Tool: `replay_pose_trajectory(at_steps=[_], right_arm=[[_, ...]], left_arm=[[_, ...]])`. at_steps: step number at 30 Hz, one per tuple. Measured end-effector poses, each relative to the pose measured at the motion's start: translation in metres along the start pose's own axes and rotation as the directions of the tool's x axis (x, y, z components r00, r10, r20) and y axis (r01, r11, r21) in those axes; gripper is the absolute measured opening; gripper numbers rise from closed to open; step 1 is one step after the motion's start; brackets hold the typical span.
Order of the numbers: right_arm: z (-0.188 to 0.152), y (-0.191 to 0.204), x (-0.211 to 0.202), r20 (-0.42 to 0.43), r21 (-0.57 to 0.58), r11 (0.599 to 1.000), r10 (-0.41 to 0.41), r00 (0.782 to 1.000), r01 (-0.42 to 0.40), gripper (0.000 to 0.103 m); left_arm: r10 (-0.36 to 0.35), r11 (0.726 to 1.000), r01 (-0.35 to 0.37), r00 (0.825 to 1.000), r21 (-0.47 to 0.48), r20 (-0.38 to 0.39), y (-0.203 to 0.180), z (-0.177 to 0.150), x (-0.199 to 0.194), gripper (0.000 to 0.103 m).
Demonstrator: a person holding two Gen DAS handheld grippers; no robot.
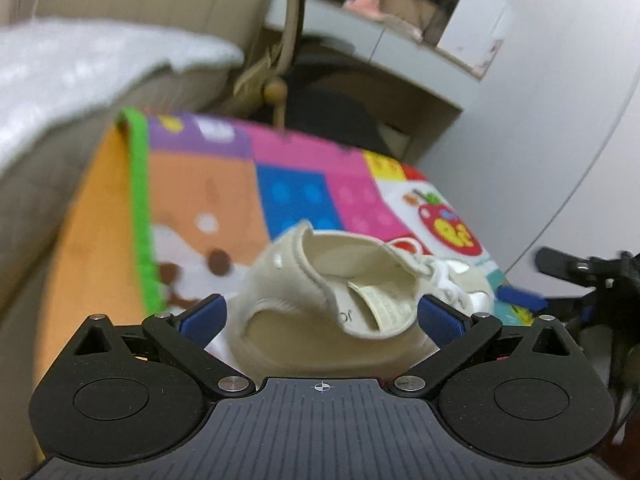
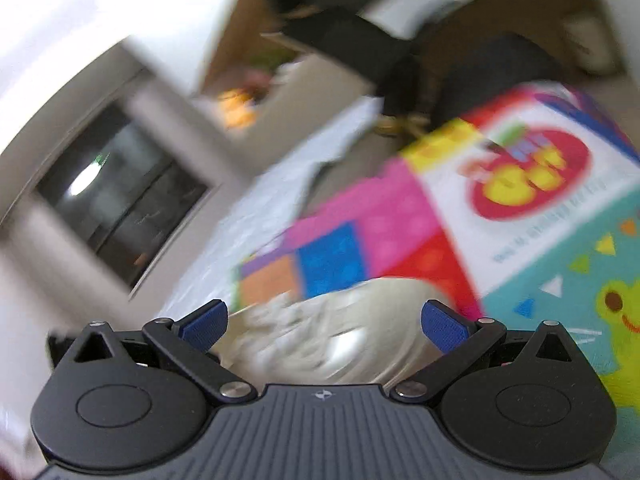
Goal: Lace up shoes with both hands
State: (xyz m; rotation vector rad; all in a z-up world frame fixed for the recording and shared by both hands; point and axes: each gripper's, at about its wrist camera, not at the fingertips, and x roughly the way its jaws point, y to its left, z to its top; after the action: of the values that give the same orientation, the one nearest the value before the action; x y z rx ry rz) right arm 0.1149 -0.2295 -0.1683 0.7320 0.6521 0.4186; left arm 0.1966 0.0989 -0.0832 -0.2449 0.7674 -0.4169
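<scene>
A beige shoe (image 1: 320,300) lies on a colourful play mat (image 1: 304,188), heel end towards the left wrist camera, with its white laces (image 1: 448,272) bunched at the far side. My left gripper (image 1: 322,318) is open, its blue pads either side of the heel and not touching it. In the right wrist view the same shoe (image 2: 340,332) is motion-blurred, its laced top (image 2: 280,328) facing the camera. My right gripper (image 2: 324,322) is open around it, nothing held. That right gripper (image 1: 520,298) also shows at the right edge of the left wrist view.
A beige sofa (image 1: 120,20) with a grey blanket (image 1: 60,76) stands left of the mat. Shelving with boxes (image 1: 420,20) is behind. A white wall (image 1: 560,140) is at right. A dark cabinet front (image 2: 116,196) shows in the right wrist view.
</scene>
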Motion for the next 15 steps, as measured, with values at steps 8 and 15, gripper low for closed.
replay_pose_trajectory(at_steps=[8,15], right_arm=[[-0.014,-0.010,0.027,-0.059,-0.004,0.998,-0.068,0.996,0.068,0.103],[-0.004,0.002,0.007,-0.117,-0.027,0.991,-0.132,0.984,0.130,0.103]], left_arm=[[0.007,1.000,-0.007,1.000,0.020,-0.026,-0.012,-0.012,-0.008,0.103],[-0.042,0.998,0.043,0.998,0.035,-0.050,-0.029,-0.042,-0.048,0.103]])
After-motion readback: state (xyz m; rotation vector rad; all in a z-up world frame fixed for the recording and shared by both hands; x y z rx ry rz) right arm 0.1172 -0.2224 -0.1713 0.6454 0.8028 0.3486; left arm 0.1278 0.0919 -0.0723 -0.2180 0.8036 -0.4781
